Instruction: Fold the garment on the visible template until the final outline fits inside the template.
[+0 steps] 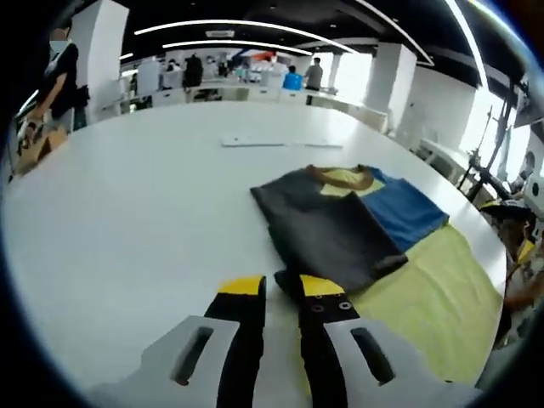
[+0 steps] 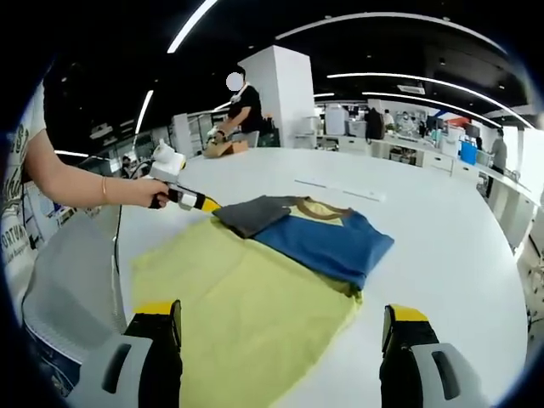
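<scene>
where the yellow template [image 2: 246, 297] lies flat on the white table [image 2: 442, 246], the garment [image 2: 310, 229] rests folded on the template's far part, a blue, grey and yellow shirt with a brown collar; in the right gripper view its blue panel faces the camera and the dark grey fold sits at the template's far left corner; in the left gripper view the garment [image 1: 340, 221] shows its grey side nearest, with the blue panel beyond it and the template [image 1: 433, 297] spreading out to the right; the left gripper [image 1: 280, 289] has its yellow-tipped jaws nearly together, with a thin gap and nothing between them, just short of the garment's grey edge; seen from the right gripper view, the left gripper [image 2: 204, 204] is held by a person's hand [image 2: 157, 194] at the template's far left corner, touching or just beside the grey fold; the right gripper [image 2: 280, 319] hangs over the template's near edge, jaws spread wide and released, grasping nothing; a thin white strip [image 2: 340, 189] lies on the table beyond the template.
</scene>
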